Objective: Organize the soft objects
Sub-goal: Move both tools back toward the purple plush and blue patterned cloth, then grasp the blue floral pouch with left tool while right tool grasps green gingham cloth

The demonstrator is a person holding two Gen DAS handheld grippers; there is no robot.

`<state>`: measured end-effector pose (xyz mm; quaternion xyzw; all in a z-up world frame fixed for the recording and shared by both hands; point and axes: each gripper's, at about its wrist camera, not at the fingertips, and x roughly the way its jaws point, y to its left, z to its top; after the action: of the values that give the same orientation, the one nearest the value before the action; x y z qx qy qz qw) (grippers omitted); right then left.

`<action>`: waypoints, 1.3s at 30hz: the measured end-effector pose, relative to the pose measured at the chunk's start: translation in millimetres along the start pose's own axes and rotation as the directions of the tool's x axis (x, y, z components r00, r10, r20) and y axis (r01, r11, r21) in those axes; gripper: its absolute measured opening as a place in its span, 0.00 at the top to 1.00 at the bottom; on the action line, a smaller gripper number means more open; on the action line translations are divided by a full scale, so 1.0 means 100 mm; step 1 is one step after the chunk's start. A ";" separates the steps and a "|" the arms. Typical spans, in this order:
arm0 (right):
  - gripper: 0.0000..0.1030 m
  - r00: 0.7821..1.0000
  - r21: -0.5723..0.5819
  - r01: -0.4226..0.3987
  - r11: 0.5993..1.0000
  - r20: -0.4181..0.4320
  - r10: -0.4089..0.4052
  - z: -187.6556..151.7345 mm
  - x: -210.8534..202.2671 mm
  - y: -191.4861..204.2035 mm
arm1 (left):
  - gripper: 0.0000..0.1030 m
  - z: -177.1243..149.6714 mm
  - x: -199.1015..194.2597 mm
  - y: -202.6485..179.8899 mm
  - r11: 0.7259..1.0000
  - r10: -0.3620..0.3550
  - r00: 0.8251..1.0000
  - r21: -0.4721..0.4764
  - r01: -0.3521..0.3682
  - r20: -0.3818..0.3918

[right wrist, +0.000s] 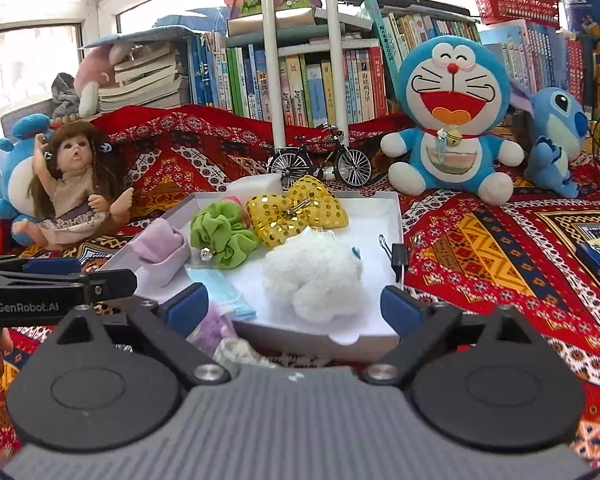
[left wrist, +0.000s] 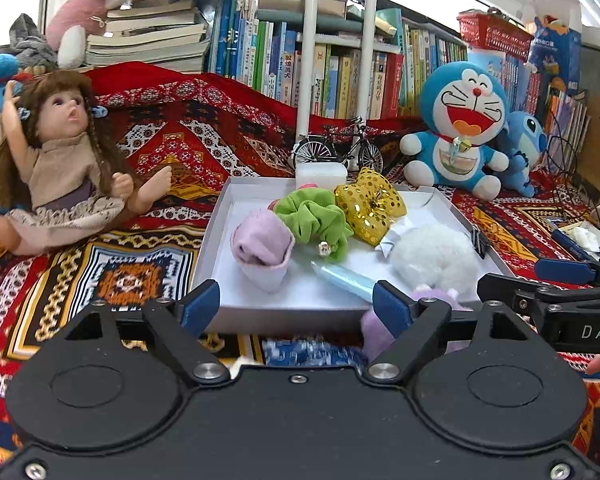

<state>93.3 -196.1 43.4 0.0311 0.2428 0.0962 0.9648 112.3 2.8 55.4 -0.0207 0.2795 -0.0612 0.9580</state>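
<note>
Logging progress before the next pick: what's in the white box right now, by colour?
In the white box:
Lilac: 1, rolled sock
Green: 1, scrunchie
Gold: 1, sequin bow
White: 1, fluffy toy
Light blue: 1, face mask
Total: 5

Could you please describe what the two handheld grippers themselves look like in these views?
Both the left gripper and the right gripper have black linkage arms with silver pivot screws, round embossed discs on the body and blue pads on the fingers. The right body is ribbed grey, the left smooth black. White lettering reads "GenRobot.AI" on one side and "DAS" on the other.
</note>
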 end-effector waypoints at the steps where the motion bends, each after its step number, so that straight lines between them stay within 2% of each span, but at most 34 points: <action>1: 0.05 1.000 -0.003 0.003 1.000 0.006 -0.003 -0.03 -0.03 0.01 | 0.18 -0.04 -0.04 0.00 1.000 0.000 1.000 0.000 0.000 0.004; 9: 0.01 0.999 -0.043 0.034 0.998 0.041 -0.033 -0.28 -0.21 0.09 | 0.17 -0.33 -0.26 0.04 1.000 0.002 1.000 -0.017 -0.002 -0.003; 16: 0.00 0.999 -0.052 0.025 0.998 0.050 -0.022 -0.52 -0.26 0.13 | 0.17 -0.53 -0.34 0.09 0.999 0.020 1.000 -0.043 -0.021 -0.022; 28: 0.00 0.998 -0.081 0.041 0.996 0.053 -0.037 -0.69 -0.22 0.19 | 0.17 -0.64 -0.30 0.07 0.998 0.011 0.999 -0.068 -0.015 -0.052; 39: 0.00 0.998 -0.109 0.041 0.993 0.045 -0.036 -0.72 -0.19 0.24 | 0.35 -0.64 -0.24 0.02 0.997 -0.031 0.997 -0.071 0.026 -0.069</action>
<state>38.4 -175.5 -8.9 -0.0246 0.2169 0.0901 0.9717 58.4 7.8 14.2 -0.0562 0.3148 -0.0657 0.9452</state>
